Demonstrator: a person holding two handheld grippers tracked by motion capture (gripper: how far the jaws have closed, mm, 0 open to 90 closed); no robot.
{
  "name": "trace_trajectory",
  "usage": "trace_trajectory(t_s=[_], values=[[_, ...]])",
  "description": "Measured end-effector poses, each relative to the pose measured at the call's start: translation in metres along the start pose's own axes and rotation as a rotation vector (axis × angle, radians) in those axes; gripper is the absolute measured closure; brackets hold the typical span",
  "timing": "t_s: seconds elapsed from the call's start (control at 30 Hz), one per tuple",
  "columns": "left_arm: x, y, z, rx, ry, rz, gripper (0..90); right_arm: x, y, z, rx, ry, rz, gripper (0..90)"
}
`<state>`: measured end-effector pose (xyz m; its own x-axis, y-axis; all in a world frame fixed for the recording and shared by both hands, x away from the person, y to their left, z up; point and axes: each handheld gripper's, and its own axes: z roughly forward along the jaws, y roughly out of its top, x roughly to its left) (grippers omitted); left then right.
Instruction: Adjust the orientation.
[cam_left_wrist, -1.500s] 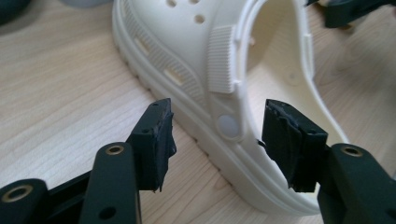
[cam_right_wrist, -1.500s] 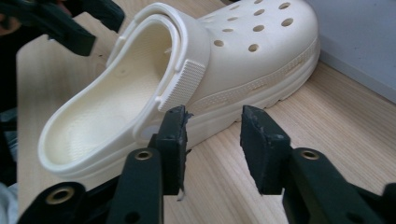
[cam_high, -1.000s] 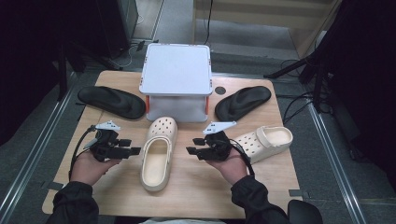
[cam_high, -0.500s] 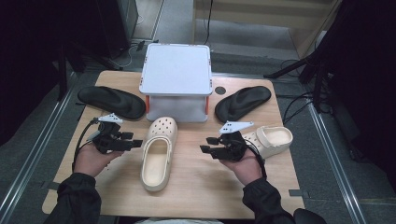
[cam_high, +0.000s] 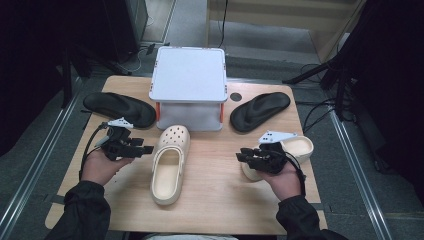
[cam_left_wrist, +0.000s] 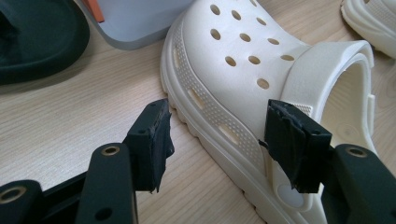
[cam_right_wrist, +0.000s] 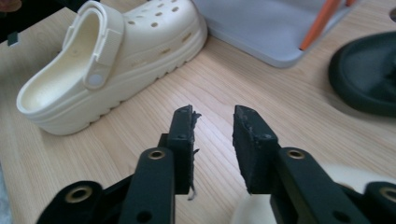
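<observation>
My left gripper (cam_high: 141, 148) stands with its jaws spread wide, just beside the left flank of the cream clog (cam_high: 169, 165) in the middle of the bench (cam_high: 215, 200). In the left gripper view one pad (cam_left_wrist: 295, 140) sits in front of the clog's strap (cam_left_wrist: 322, 70) and the other (cam_left_wrist: 152, 140) hangs over bare wood, so nothing is pinched yet.

My right gripper (cam_high: 243, 156) has slid right over the last second and now lies on top of the second clog (cam_high: 299, 148) near the right edge, covering its heel end. Its jaws are parted by a narrow gap and hold nothing; they point left across open wood toward the middle clog.

The white box (cam_high: 189, 92) stands at the far middle, with a black insole (cam_high: 119, 107) to its left and another (cam_high: 261, 109) to its right, both untouched.

I judge that the right hand has backed off to leave the middle clog to the left gripper, which is lined up for a grasp at the strap.
</observation>
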<state>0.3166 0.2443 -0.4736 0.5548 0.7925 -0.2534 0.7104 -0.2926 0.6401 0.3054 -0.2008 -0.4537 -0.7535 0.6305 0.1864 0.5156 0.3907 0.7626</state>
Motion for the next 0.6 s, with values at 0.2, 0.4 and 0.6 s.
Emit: trace_trajectory(t_s=[0.2, 0.4, 0.6], values=[[0.0, 0.004, 0.004, 0.006, -0.008, 0.01, 41.6, -0.002, -0.014, -0.016, 0.002, -0.055, -0.016, 86.6], [-0.001, 0.006, 0.005, 0.011, 0.0, 0.023, 41.7, -0.006, -0.033, -0.024, 0.007, -0.099, 0.009, 90.0], [0.0, 0.007, 0.007, 0.004, -0.007, 0.012, 41.7, -0.008, -0.05, -0.033, 0.016, -0.131, 0.042, 90.0]])
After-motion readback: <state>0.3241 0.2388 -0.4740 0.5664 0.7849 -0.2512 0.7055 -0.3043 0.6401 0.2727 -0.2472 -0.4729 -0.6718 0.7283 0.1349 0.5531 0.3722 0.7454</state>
